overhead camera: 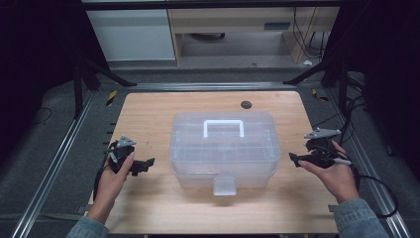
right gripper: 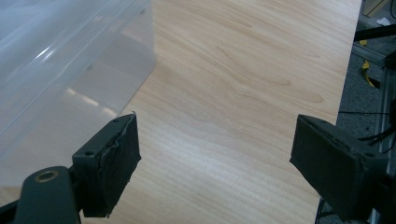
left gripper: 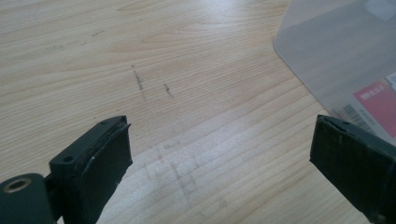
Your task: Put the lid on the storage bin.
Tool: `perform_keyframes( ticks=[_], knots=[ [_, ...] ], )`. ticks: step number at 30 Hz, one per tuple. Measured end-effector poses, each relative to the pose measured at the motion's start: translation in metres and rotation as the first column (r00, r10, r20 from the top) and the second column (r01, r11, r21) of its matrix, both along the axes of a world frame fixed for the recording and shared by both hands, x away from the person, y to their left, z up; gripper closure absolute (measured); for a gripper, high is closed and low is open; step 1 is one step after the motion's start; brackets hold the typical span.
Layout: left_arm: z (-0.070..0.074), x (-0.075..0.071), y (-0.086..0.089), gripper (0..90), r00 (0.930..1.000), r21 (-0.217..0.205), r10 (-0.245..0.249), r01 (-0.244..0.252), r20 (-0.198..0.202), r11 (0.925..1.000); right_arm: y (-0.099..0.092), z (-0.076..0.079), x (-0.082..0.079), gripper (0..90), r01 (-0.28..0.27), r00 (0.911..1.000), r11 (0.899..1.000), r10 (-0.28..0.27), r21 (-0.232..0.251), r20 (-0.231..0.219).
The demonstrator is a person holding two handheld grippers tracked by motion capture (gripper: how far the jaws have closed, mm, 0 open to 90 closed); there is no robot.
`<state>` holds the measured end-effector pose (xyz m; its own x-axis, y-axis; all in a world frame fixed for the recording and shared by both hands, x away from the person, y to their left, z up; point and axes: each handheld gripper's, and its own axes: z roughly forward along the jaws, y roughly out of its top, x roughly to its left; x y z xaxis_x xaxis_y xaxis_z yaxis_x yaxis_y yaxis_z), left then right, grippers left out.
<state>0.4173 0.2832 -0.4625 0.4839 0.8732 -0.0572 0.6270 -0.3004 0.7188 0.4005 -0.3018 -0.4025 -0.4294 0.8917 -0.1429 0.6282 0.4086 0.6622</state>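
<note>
A clear plastic storage box [overhead camera: 224,148] with a white handle [overhead camera: 224,128] and a front latch [overhead camera: 224,186] stands shut in the middle of the wooden table [overhead camera: 148,114]. My left gripper [overhead camera: 146,162] sits just left of the box, pointing at it, open with nothing between its jaws. In the left gripper view the gripper [left gripper: 219,140] hangs over bare wood, with the box's corner [left gripper: 336,51] and a pink label [left gripper: 380,100] at the right. My right gripper [overhead camera: 294,157] is open and holds nothing just right of the box. In the right gripper view the gripper [right gripper: 217,140] has the box wall [right gripper: 60,60] at its left.
A dark round grommet hole [overhead camera: 246,104] lies behind the box. Metal rails [overhead camera: 54,163] run along both table sides. Cables [overhead camera: 376,183] trail off the right edge. The table's right edge [right gripper: 348,70] is close to my right gripper.
</note>
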Motion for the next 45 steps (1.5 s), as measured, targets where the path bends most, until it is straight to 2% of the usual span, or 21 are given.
perform_keyframes(
  ticks=[2, 5, 9, 15, 19, 23, 26, 30, 32, 38, 45],
  knots=[
    [-0.001, 0.003, 0.001, 4.7, 1.0000, 0.007, 0.002, -0.002, -0.005, 1.0000, -0.001, 0.000, 0.005, 17.3, 0.014, 0.9998, 1.000, -0.014, 0.001, 0.013],
    [-0.006, 0.008, 0.000, 4.5, 0.9998, 0.017, 0.008, -0.008, -0.017, 0.9998, -0.002, -0.003, 0.011, 20.4, 0.038, 0.9992, 0.999, -0.038, 0.007, 0.014],
    [-0.010, 0.012, 0.000, 4.4, 0.9999, 0.033, 0.010, -0.010, -0.014, 0.9994, -0.003, -0.010, 0.019, 23.1, 0.061, 0.9981, 0.998, -0.061, -0.005, 0.010],
    [-0.024, 0.023, -0.002, 4.3, 0.9991, 0.074, -0.002, 0.005, -0.041, 0.9973, -0.005, -0.026, 0.033, 27.5, 0.089, 0.9960, 0.996, -0.089, -0.012, -0.009],
    [-0.032, 0.031, -0.004, 4.3, 0.9986, 0.087, 0.001, 0.003, -0.052, 0.9962, -0.009, -0.040, 0.043, 36.1, 0.103, 0.9937, 0.995, -0.103, 0.003, -0.045],
    [-0.039, 0.040, -0.005, 4.3, 0.9980, 0.096, 0.005, 0.001, -0.063, 0.9953, -0.010, -0.050, 0.051, 39.8, 0.101, 0.9929, 0.995, -0.100, 0.008, -0.065],
    [-0.044, 0.046, -0.005, 4.5, 0.9983, 0.093, 0.014, -0.009, -0.056, 0.9956, -0.010, -0.057, 0.061, 39.6, 0.100, 0.9915, 0.995, -0.099, 0.010, -0.085],
    [-0.047, 0.052, -0.002, 5.1, 0.9987, 0.090, 0.043, -0.041, -0.026, 0.9951, -0.012, -0.065, 0.073, 37.3, 0.120, 0.9883, 0.992, -0.116, 0.028, -0.099],
    [-0.049, 0.055, -0.001, 3.9, 0.9986, 0.073, 0.051, -0.050, -0.015, 0.9961, -0.013, -0.068, 0.080, 34.5, 0.135, 0.9882, 0.990, -0.131, 0.048, -0.079],
    [-0.052, 0.060, -0.001, 3.5, 0.9976, 0.055, 0.069, -0.069, 0.011, 0.9961, -0.017, -0.077, 0.096, 25.8, 0.214, 0.9760, 0.972, -0.209, 0.092, -0.060],
    [-0.055, 0.063, 0.000, 1.1, 0.9972, 0.045, 0.068, -0.070, 0.030, 0.9965, -0.017, -0.084, 0.101, 19.7, 0.243, 0.9698, 0.964, -0.238, 0.112, -0.053]
  ],
)
